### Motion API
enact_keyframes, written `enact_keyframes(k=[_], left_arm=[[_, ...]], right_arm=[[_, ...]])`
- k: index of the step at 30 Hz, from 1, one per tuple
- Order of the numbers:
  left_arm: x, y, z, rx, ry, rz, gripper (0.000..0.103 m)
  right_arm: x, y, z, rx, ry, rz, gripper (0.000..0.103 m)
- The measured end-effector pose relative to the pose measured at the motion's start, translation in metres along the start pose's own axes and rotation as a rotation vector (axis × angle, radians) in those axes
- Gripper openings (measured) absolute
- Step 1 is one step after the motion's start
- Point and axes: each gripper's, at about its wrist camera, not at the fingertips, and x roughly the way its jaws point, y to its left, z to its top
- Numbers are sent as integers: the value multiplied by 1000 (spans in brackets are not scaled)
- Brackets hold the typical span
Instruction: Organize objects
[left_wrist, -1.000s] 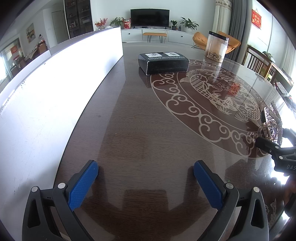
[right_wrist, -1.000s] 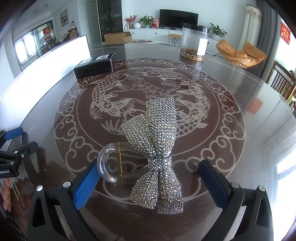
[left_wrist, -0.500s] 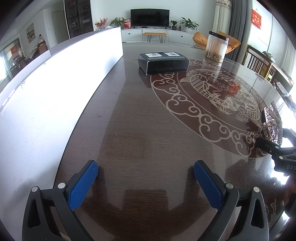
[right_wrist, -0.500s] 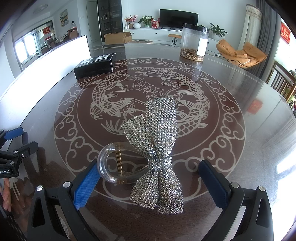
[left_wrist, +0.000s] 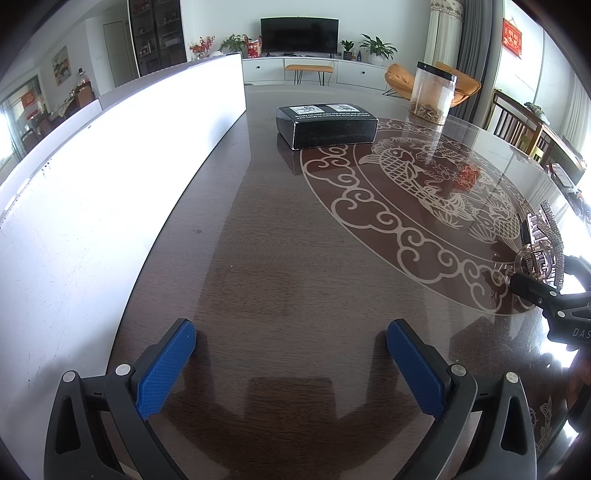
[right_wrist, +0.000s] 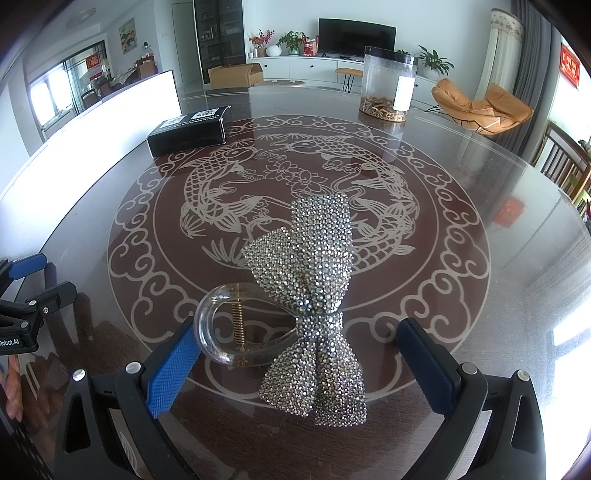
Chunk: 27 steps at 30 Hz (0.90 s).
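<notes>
A rhinestone bow hair clip with a clear plastic claw and a brass spring lies on the glass-topped table, between the blue pads of my right gripper, which stands open around it without squeezing. The same hair clip shows at the far right of the left wrist view, beside the right gripper's black finger. My left gripper is open over bare dark wood, nothing between its fingers.
A black box rests at the back of the table; black box. A clear jar with dried bits stands farther back. White panels wall the left side. A hand shows at the left edge.
</notes>
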Motion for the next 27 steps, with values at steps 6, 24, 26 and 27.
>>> enact_keyframes(k=[6, 24, 26, 27], left_arm=[[-1, 0, 0, 0, 0, 0, 103], [-2, -3, 3, 14, 24, -45, 103], [-9, -11, 15, 80, -6, -75, 103], [-11, -17, 23, 146, -21, -67, 103]], right_arm=[[0, 0, 0, 0, 0, 0, 103], [0, 0, 0, 0, 0, 0, 103], [-1, 0, 0, 0, 0, 1, 103], [0, 0, 0, 0, 0, 1, 103]])
